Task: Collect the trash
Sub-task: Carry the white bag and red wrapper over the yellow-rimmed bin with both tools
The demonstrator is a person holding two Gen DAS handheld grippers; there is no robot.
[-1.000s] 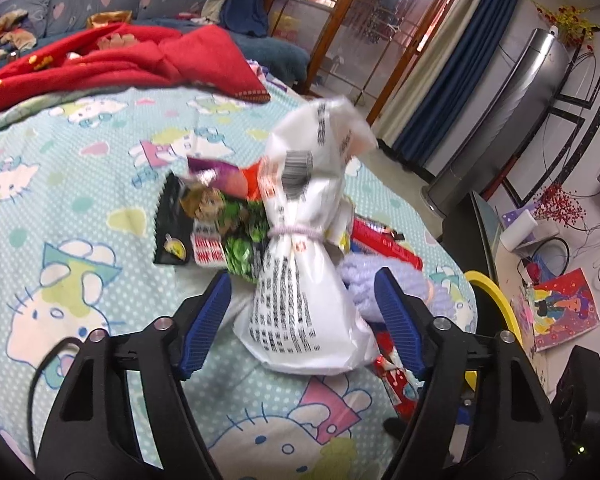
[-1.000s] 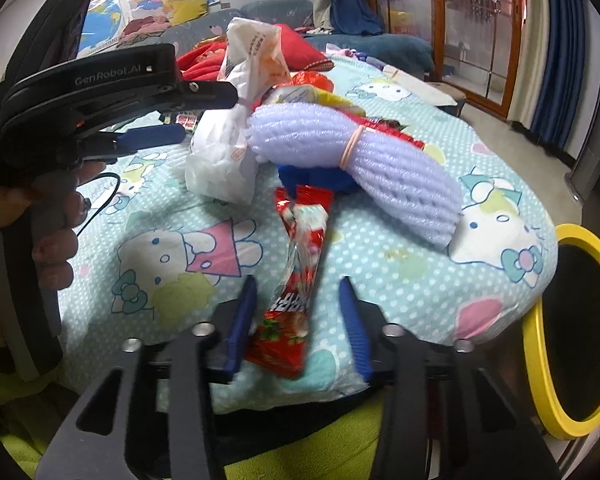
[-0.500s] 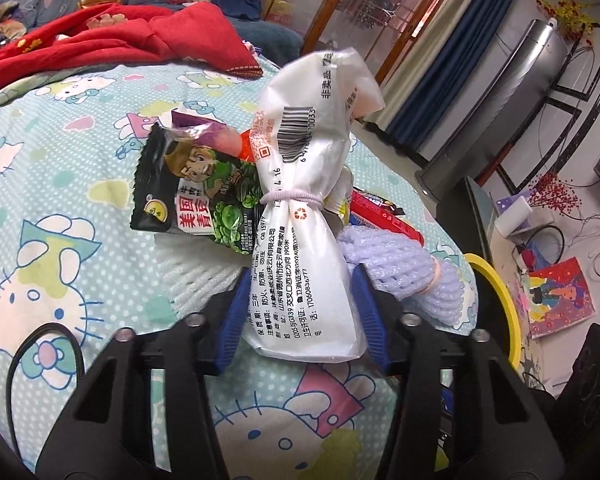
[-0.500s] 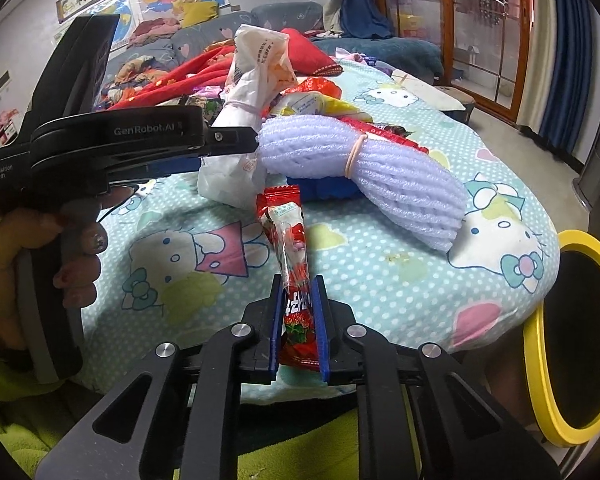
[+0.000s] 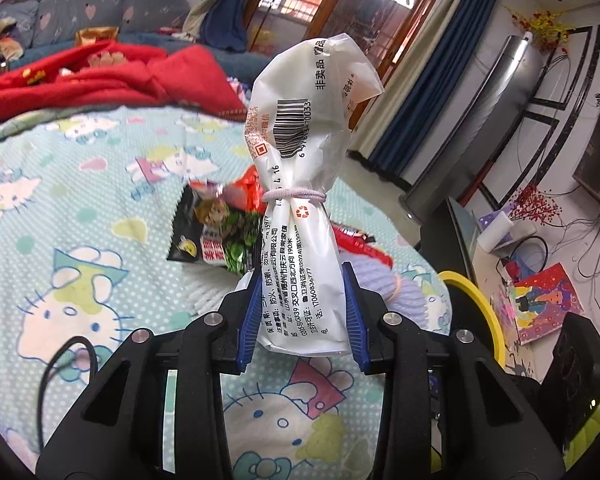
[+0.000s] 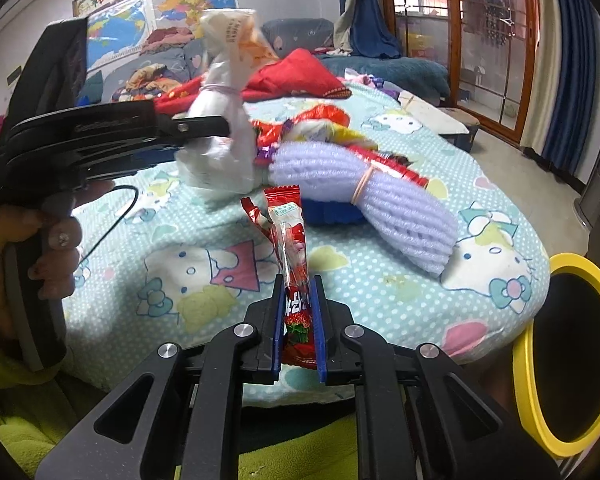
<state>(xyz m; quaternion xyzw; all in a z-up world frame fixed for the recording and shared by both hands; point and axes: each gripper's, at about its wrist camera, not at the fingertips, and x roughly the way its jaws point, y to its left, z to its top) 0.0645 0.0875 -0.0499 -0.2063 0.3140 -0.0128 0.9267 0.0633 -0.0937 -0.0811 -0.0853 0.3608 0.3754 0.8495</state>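
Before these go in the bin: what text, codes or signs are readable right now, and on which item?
"非卖品", "防潮", a barcode, a QR code, a recycling sign: white bag in the left gripper.
Its digits and small print: too blurred.
Red wrapper, black snack packet, wall maps: print unreadable.

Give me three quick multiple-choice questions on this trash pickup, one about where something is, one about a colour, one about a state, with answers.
1. Where is the yellow-rimmed bin?
A. on the bed
B. off the bed's edge
C. on the sofa

2. What colour is the foam net?
A. purple
B. green
C. orange

3. What does the right gripper hold?
A. nothing
B. a red snack wrapper
C. a cable

Answers: B, its rim shows below the bed edge; A, pale purple mesh; B, the jaws clamp the wrapper.
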